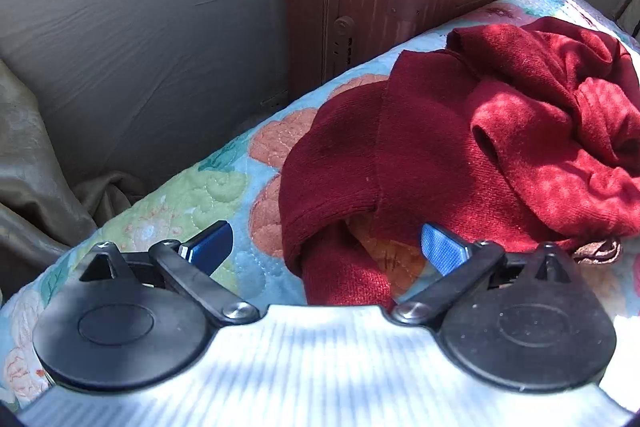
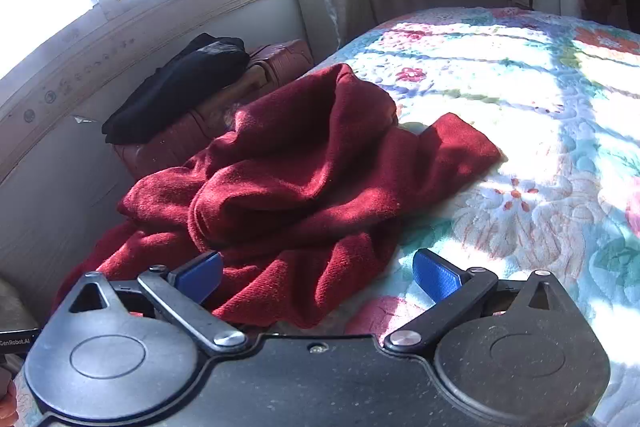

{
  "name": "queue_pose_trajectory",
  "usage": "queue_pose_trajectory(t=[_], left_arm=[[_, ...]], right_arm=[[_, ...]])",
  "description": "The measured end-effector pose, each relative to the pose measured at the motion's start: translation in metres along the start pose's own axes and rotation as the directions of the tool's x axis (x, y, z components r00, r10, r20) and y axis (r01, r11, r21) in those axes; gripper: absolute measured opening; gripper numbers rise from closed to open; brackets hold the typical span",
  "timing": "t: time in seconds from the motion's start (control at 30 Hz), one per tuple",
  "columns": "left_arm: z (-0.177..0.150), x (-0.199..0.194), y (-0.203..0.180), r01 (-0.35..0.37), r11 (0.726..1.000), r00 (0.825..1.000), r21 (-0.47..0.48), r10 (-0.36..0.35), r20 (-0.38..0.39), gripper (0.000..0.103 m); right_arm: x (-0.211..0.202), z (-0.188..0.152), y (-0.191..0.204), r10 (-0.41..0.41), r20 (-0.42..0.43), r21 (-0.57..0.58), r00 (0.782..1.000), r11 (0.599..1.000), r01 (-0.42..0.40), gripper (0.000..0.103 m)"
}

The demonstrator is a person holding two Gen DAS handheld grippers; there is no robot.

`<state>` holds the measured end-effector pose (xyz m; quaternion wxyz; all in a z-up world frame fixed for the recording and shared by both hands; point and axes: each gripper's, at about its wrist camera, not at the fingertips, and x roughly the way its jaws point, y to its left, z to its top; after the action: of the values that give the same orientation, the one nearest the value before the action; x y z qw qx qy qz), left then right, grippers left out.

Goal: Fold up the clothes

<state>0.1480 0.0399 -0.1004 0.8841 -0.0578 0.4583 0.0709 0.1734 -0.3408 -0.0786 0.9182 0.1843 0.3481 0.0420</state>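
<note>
Dark red garment; floral pastel quilt; black cloth.

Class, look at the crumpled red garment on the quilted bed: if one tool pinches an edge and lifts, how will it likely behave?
The red garment probably goes floppy: it already lies in soft folds. Its fuzzy knit likely grips the blue pads rather than slipping. Bunched layers may rise together, dragging on the quilt.
</note>
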Motion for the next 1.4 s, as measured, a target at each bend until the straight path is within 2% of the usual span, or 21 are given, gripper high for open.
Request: queue_pose_trajectory(t=[0.07, 0.17, 0.27, 0.4, 0.43, 0.47, 0.53, 0.6, 0.67, 0.8, 0.87, 0.93, 1.03, 1.17, 1.2, 1.23, 1.27, 1.33, 1.4], left_arm=[[-0.001, 0.007, -0.001, 0.019, 1.0, 1.0, -0.004, -0.019, -0.003, 0.102], [0.0, 0.014, 0.007, 0.023, 0.995, 1.0, -0.101, -0.023, 0.006, 0.103], [0.003, 0.022, 0.017, 0.049, 0.98, 0.999, -0.194, -0.045, 0.024, 0.103], [0.009, 0.03, 0.014, 0.057, 0.979, 0.998, -0.198, -0.05, 0.04, 0.103], [0.009, 0.03, 0.013, 0.063, 0.979, 0.997, -0.194, -0.054, 0.053, 0.1], [0.009, 0.03, 0.01, 0.066, 0.981, 0.996, -0.185, -0.054, 0.066, 0.088], [0.008, 0.031, -0.002, 0.036, 0.994, 0.997, -0.102, -0.029, 0.074, 0.063], [0.006, 0.028, -0.012, 0.038, 0.998, 0.995, -0.057, -0.032, 0.093, 0.046], [0.007, 0.027, -0.014, 0.072, 0.994, 0.994, -0.076, -0.065, 0.091, 0.027], [0.008, 0.027, -0.013, 0.115, 0.987, 0.99, -0.11, -0.105, 0.096, 0.019], [0.006, 0.026, -0.012, 0.14, 0.982, 0.986, -0.126, -0.127, 0.11, 0.019], [0.006, 0.026, -0.011, 0.2, 0.969, 0.977, -0.148, -0.185, 0.105, 0.019], [0.009, 0.023, -0.013, 0.292, 0.94, 0.956, -0.175, -0.282, 0.079, 0.019], [0.012, 0.011, -0.016, 0.391, 0.903, 0.92, -0.179, -0.388, 0.054, 0.016], [0.013, 0.006, -0.016, 0.415, 0.891, 0.909, -0.185, -0.413, 0.053, 0.016], [0.014, 0.003, -0.015, 0.421, 0.888, 0.906, -0.184, -0.419, 0.051, 0.016], [0.015, 0.0, -0.015, 0.412, 0.894, 0.91, -0.177, -0.411, 0.045, 0.016], [0.016, -0.004, -0.019, 0.362, 0.925, 0.932, -0.117, -0.36, 0.037, 0.017], [0.016, -0.001, -0.021, 0.316, 0.945, 0.949, -0.082, -0.317, 0.006, 0.018]], right_arm=[[0.012, -0.003, -0.017, 0.016, -0.005, 0.112, 1.0, 0.994, -0.016, 0.103], [0.026, -0.001, -0.034, 0.044, 0.025, 0.243, 0.999, 0.969, -0.049, 0.103], [0.041, 0.008, -0.037, 0.038, 0.053, 0.269, 0.998, 0.962, -0.051, 0.103], [0.064, 0.023, -0.033, 0.057, 0.057, 0.267, 0.997, 0.961, -0.071, 0.103], [0.07, 0.027, -0.031, 0.072, 0.053, 0.273, 0.996, 0.958, -0.084, 0.103], [0.077, 0.031, -0.028, 0.09, 0.041, 0.271, 0.995, 0.957, -0.098, 0.102], [0.09, 0.037, -0.016, 0.099, -0.008, 0.225, 0.995, 0.97, -0.095, 0.086], [0.101, 0.041, -0.001, 0.12, -0.071, 0.149, 0.99, 0.983, -0.108, 0.041], [0.106, 0.041, 0.012, 0.133, -0.099, 0.114, 0.986, 0.986, -0.122, 0.032], [0.102, 0.038, 0.036, 0.15, -0.161, 0.039, 0.975, 0.989, -0.146, 0.026], [0.099, 0.034, 0.045, 0.201, -0.21, 0.031, 0.957, 0.98, -0.199, 0.025], [0.099, 0.028, 0.061, 0.296, -0.324, 0.014, 0.899, 0.951, -0.308, 0.025], [0.087, 0.016, 0.091, 0.33, -0.413, -0.08, 0.849, 0.915, -0.395, 0.025], [0.07, 0.006, 0.113, 0.414, -0.45, -0.069, 0.791, 0.867, -0.493, 0.024], [0.064, 0.003, 0.118, 0.428, -0.456, -0.07, 0.78, 0.857, -0.511, 0.024], [0.059, 0.0, 0.123, 0.429, -0.462, -0.09, 0.776, 0.848, -0.522, 0.023], [0.054, -0.003, 0.127, 0.411, -0.459, -0.123, 0.787, 0.849, -0.515, 0.023], [0.046, -0.004, 0.129, 0.369, -0.437, -0.172, 0.82, 0.86, -0.479, 0.024], [0.042, 0.0, 0.122, 0.341, -0.404, -0.171, 0.849, 0.883, -0.436, 0.032]])
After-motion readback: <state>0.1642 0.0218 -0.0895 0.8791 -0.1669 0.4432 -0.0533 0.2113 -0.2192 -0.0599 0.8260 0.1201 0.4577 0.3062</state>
